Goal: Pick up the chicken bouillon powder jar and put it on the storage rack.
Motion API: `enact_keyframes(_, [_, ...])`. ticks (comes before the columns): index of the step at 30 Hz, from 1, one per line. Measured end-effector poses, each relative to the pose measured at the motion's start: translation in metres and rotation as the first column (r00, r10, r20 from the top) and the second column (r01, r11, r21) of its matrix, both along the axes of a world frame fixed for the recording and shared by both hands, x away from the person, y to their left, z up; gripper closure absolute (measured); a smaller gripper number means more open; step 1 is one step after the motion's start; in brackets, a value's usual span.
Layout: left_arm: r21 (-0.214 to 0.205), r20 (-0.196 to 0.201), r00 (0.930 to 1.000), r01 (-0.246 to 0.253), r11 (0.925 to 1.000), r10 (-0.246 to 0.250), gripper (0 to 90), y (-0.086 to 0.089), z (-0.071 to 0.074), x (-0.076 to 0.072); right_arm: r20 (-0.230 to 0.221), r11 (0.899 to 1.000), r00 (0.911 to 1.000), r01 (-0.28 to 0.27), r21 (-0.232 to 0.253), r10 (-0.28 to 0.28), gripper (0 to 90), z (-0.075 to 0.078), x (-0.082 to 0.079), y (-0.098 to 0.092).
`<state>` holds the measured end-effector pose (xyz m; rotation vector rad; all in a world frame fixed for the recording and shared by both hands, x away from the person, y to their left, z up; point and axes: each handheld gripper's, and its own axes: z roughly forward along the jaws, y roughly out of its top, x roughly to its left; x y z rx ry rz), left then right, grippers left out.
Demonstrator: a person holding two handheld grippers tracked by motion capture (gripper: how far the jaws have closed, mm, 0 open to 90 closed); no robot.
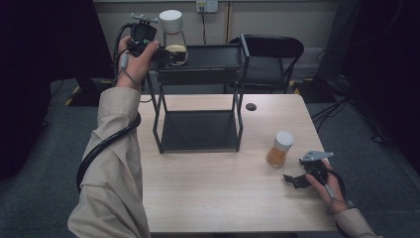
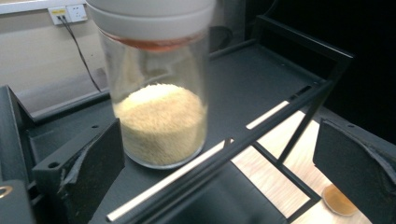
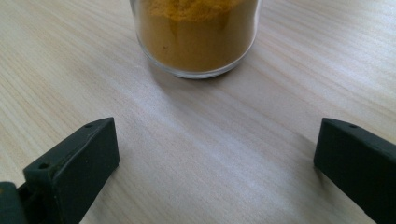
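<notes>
A tall glass jar (image 1: 174,37) with a white lid, part full of pale grains, stands on the top shelf of a black metal rack (image 1: 198,74). My left gripper (image 1: 171,54) is raised to that shelf and is open. In the left gripper view the jar (image 2: 156,98) stands just ahead of the wide-apart jaws, close to the left one. A small jar of orange powder (image 1: 280,148) with a white lid stands on the table at the right. My right gripper (image 1: 296,179) lies low on the table just short of it, open; the orange jar (image 3: 196,37) sits ahead of its gap (image 3: 215,163).
The rack's lower shelf (image 1: 198,130) lies bare on the wooden table (image 1: 223,198). A small black disc (image 1: 251,106) lies right of the rack. A black chair (image 1: 275,49) stands behind the table. From the left gripper view the orange jar (image 2: 338,200) shows far below.
</notes>
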<state>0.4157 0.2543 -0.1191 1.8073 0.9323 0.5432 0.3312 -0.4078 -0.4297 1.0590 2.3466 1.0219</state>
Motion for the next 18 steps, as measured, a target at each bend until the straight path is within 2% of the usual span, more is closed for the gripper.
enact_keyframes(8, [-0.025, -0.009, 0.9997, 0.021, 0.9995, -0.021, 1.6, 0.003, -0.021, -0.010, 0.000, 1.000, 1.0000, 0.000, 0.000, 0.000, 0.0, 0.000, 0.000, 0.000])
enact_keyframes(18, [-0.022, -0.022, 0.9985, 0.050, 0.9985, -0.051, 1.8, -0.005, -0.052, -0.020, 0.000, 1.000, 1.0000, 0.000, 0.000, 0.000, 0.0, 0.000, 0.000, 0.000])
